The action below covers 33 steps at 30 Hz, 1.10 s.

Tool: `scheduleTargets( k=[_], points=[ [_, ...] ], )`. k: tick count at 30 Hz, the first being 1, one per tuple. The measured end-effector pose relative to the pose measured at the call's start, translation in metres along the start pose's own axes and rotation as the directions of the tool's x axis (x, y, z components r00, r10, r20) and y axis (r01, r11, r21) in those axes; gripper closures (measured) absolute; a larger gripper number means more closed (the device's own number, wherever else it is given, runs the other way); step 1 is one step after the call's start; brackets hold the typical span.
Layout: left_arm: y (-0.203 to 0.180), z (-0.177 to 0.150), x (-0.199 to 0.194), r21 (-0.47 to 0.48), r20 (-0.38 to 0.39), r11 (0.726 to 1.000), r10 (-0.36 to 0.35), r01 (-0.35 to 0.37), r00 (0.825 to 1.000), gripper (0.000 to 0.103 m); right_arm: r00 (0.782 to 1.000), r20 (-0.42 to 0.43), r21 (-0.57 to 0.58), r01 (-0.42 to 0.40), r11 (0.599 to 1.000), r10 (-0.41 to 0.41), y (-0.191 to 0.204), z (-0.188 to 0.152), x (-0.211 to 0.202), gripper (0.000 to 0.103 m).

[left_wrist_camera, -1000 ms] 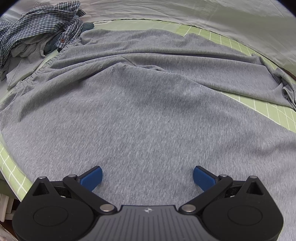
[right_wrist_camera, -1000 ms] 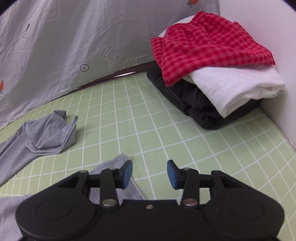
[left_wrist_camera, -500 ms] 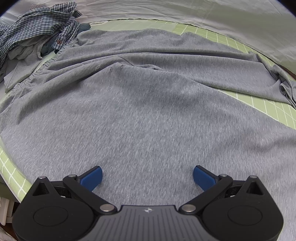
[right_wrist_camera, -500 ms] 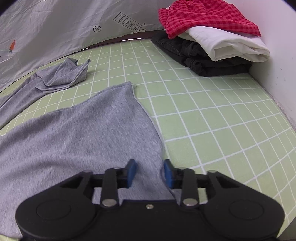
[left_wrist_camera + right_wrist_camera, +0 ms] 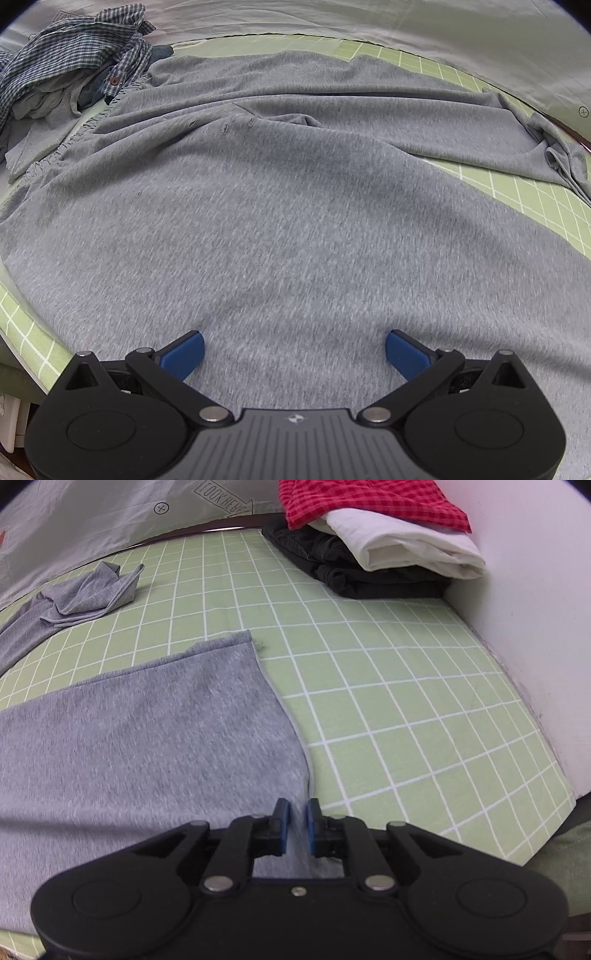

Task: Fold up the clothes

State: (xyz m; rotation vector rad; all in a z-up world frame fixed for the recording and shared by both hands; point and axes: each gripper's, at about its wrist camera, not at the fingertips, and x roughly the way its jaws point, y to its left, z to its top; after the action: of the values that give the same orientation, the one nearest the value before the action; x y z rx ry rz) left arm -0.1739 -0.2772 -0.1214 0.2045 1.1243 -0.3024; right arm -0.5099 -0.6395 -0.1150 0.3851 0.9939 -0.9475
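While the big grey garment (image 5: 295, 221) lies spread over most of the left wrist picture, the left gripper (image 5: 294, 350) sits at the bottom of the frame with its two blue fingers (image 5: 183, 354) far apart — wide open, holding nothing, with grey cloth showing between them. The cloth has long soft wrinkles across the upper middle of the frame. In the upper left corner a blue checked shirt (image 5: 74, 48) lies in a heap with other crumpled clothes, touching the edge of the grey cloth. The green sheet with white squares (image 5: 535, 199) peeks out at the right and at the lower left.

In the right wrist picture, the right gripper (image 5: 296, 827) is at the bottom middle, and its blue pads (image 5: 282, 825) are close together with only a thin gap. The grey cloth's hemmed edge (image 5: 291, 720) runs down right to that gap, but I cannot tell if the pads are pinching it. The grey cloth fills the left half of this frame, and one bunched-up end (image 5: 88, 594) sits at the upper left. At the upper right a stack rests against the white wall (image 5: 535, 590) — a red checked piece (image 5: 369, 502) on top, a folded white one (image 5: 406, 550) under it, and a black one (image 5: 351, 576) at the bottom. A grey printed sheet (image 5: 92, 517) hangs behind the bed.
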Motion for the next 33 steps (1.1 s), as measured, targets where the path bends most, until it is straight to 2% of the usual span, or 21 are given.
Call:
scheduleTargets(
  k=[1,3,5,7,9,12,14,16,17,18,19,23,25,27,30,33],
  points=[
    [0.0,0.003,0.001,0.003,-0.018,1.0,-0.002,0.002,1.0,0.0,1.0,0.02,-0.017,0.011,1.0,-0.01,0.004,0.005,-0.001,0.066],
    [0.001,0.01,0.003,0.012,-0.058,1.0,-0.006,0.007,0.998,0.0,0.998,0.062,-0.035,0.002,0.999,0.0,0.011,0.022,0.002,0.05],
    [0.001,0.018,0.004,0.007,-0.073,1.0,0.0,0.0,0.997,0.0,0.995,0.102,-0.054,-0.007,0.999,0.012,0.019,0.038,0.005,0.045],
    [0.001,0.026,0.005,-0.004,-0.07,1.0,0.011,-0.012,0.997,0.0,0.991,0.127,-0.067,-0.034,0.997,0.042,0.032,0.057,0.014,0.024],
    [0.001,0.036,0.006,-0.023,-0.045,0.999,0.024,-0.025,0.999,0.0,0.984,0.164,-0.093,-0.06,0.994,0.075,0.051,0.081,0.025,0.013],
    [-0.001,0.053,0.015,-0.056,-0.038,0.997,0.042,-0.044,0.998,0.0,0.968,0.212,-0.156,-0.104,0.982,0.136,0.087,0.115,0.04,0.013],
    [-0.006,0.059,0.022,-0.072,-0.058,0.995,0.06,-0.064,0.997,0.0,0.957,0.238,-0.198,-0.118,0.973,0.164,0.114,0.135,0.05,0.015],
    [-0.012,0.061,0.026,-0.071,-0.066,0.995,0.066,-0.071,0.996,0.0,0.95,0.252,-0.232,-0.124,0.965,0.183,0.143,0.153,0.055,0.031],
    [-0.016,0.061,0.026,-0.063,-0.063,0.995,0.07,-0.074,0.996,0.0,0.943,0.26,-0.259,-0.14,0.956,0.208,0.155,0.155,0.055,0.036],
    [-0.019,0.061,0.026,-0.051,-0.054,0.995,0.079,-0.082,0.995,0.0,0.935,0.267,-0.285,-0.154,0.946,0.233,0.167,0.156,0.054,0.047],
    [-0.021,0.061,0.026,-0.046,-0.049,0.995,0.082,-0.085,0.995,0.0,0.927,0.273,-0.311,-0.168,0.935,0.258,0.179,0.158,0.053,0.054],
    [-0.016,0.062,0.028,-0.089,-0.055,0.994,0.055,-0.06,0.997,0.0,0.888,0.291,-0.414,-0.219,0.884,0.356,0.226,0.164,0.051,0.067],
    [-0.015,0.063,0.03,-0.105,-0.057,0.993,0.043,-0.049,0.997,0.0,0.866,0.292,-0.463,-0.242,0.853,0.405,0.249,0.167,0.05,0.078],
    [-0.016,0.065,0.031,-0.097,-0.058,0.994,0.041,-0.046,0.998,0.0,0.852,0.266,-0.497,-0.28,0.821,0.451,0.264,0.166,0.048,0.085],
    [-0.016,0.069,0.033,-0.114,-0.057,0.992,0.046,-0.052,0.997,0.0,0.842,0.242,-0.542,-0.294,0.787,0.482,0.28,0.161,0.051,0.086],
    [-0.017,0.072,0.035,-0.129,-0.064,0.99,0.052,-0.059,0.997,0.0,0.851,0.239,-0.565,-0.271,0.78,0.468,0.289,0.159,0.057,0.085]
  ],
)
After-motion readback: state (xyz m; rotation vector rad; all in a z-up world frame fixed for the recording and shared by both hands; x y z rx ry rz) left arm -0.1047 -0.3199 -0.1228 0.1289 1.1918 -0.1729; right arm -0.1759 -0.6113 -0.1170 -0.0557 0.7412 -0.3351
